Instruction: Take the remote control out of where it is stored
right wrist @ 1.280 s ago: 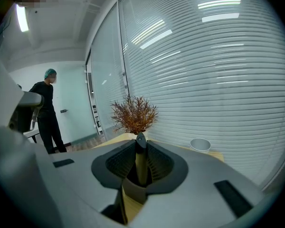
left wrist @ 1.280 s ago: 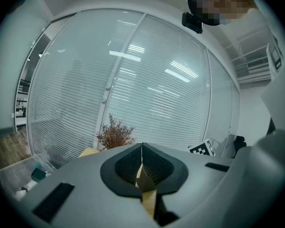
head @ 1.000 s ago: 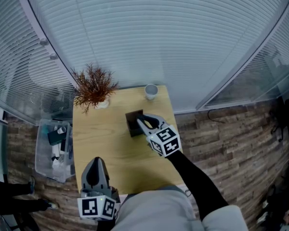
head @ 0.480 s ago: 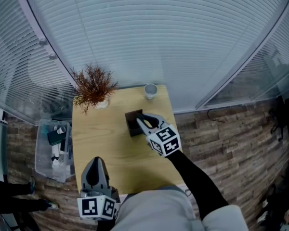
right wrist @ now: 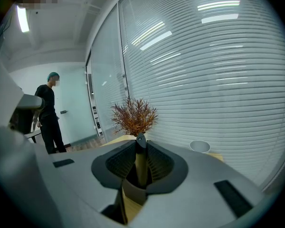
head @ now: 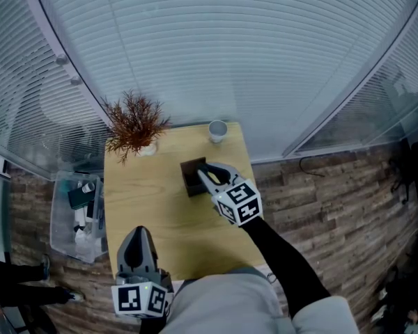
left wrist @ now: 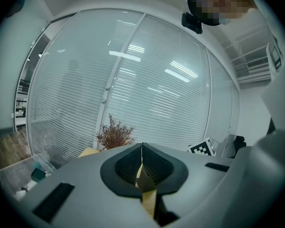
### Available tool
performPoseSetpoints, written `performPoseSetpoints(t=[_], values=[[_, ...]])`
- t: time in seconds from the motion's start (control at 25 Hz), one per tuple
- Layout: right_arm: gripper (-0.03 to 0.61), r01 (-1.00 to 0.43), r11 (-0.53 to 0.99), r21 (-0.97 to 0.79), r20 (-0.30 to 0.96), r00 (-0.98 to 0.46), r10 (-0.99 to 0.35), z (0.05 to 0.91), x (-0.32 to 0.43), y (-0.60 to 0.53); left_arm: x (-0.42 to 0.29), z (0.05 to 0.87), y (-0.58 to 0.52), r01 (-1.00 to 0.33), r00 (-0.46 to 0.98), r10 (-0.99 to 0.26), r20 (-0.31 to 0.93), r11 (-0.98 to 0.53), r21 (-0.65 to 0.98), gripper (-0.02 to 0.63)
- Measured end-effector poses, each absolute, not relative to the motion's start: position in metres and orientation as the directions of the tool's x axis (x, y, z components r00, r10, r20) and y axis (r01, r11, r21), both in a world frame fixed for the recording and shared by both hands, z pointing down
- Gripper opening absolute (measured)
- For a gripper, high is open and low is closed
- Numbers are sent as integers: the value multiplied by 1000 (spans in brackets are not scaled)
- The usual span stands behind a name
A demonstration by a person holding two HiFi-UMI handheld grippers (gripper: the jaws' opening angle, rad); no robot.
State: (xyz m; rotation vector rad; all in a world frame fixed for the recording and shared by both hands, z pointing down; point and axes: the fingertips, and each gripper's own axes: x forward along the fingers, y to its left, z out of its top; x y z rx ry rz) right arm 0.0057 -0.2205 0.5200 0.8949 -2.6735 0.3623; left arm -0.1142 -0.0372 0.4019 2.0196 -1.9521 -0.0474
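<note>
A small dark box (head: 190, 177) stands on the wooden table (head: 153, 207), towards its far side. My right gripper (head: 203, 177) reaches into the box from the right. In the right gripper view a slim remote control (right wrist: 140, 161) stands upright between the pads, its dark top end just above them. The right gripper (right wrist: 140, 151) is shut on it, with the box rim (right wrist: 132, 194) below. My left gripper (head: 140, 232) waits at the table's near left edge, apart from the box. In its own view the left gripper (left wrist: 142, 151) is shut with nothing in it.
A dried reddish plant (head: 134, 125) in a white pot stands at the table's far left corner, and a white cup (head: 218, 131) at the far right. A clear plastic bin (head: 76, 218) sits on the floor to the left. Glass walls with blinds curve behind. A person (right wrist: 48, 113) stands in the distance.
</note>
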Motion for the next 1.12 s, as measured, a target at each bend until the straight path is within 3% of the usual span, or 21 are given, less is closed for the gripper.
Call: performPoseSetpoints(t=[1.12], values=[[72, -619, 772, -144, 335, -765, -550, 511, 7, -220, -112, 401, -36, -966, 64, -977, 201, -10, 258, 9]])
